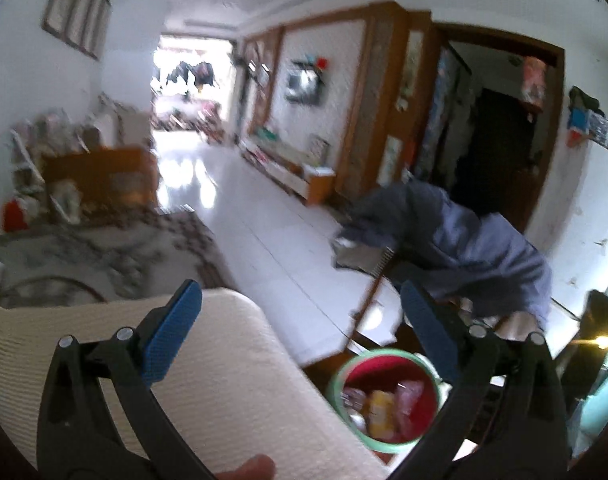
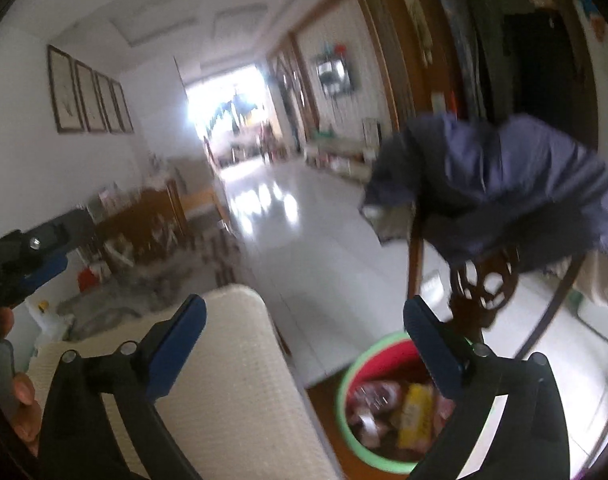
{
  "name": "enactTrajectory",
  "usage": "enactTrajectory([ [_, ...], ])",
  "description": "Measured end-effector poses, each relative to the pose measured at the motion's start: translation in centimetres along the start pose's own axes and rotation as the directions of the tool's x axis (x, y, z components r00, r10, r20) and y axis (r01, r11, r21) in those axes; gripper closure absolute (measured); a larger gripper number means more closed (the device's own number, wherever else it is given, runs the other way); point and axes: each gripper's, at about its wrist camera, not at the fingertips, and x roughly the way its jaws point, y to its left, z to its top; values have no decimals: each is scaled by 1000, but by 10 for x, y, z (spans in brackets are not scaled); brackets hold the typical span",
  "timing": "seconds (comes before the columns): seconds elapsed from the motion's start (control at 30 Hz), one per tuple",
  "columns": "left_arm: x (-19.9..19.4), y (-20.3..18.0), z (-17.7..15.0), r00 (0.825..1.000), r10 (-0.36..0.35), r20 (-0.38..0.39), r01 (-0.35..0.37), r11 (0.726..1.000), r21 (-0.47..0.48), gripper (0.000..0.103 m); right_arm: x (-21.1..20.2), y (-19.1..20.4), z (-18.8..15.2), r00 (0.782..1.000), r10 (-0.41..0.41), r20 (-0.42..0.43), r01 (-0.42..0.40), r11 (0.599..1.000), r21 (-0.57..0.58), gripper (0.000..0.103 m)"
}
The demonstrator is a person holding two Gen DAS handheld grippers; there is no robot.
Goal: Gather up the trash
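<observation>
A red bin with a green rim stands low on the floor, right of a cream cushion. It holds several wrappers, among them a yellow packet. My left gripper hangs above it, open, with nothing between its blue pads. The right wrist view shows the same bin and yellow packet below my right gripper, which is also open and empty. At the left edge of that view one of the left gripper's blue pads shows, held by a hand.
A cream ribbed cushion fills the lower left. A wooden chair draped with a blue-purple garment stands right of the bin. Beyond lie a patterned rug, a wooden table and a shiny white tile floor. Both views are blurred.
</observation>
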Motion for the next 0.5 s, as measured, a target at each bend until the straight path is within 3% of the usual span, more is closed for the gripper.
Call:
enactTrajectory([
  [0.07,-12,11,3,998,46,36,-47,999,19,5,-1,15,0,999,36,23,-36,999,8,7],
  [0.17,-28,31,4,992,107,72,-109,994,25,5,0,30,-3,999,29,44,-31,999,40,7],
  [0.5,-47,90,2,990,137,35,-138,990,13,5,-1,79,-23,999,-22,45,19,998,67,7],
])
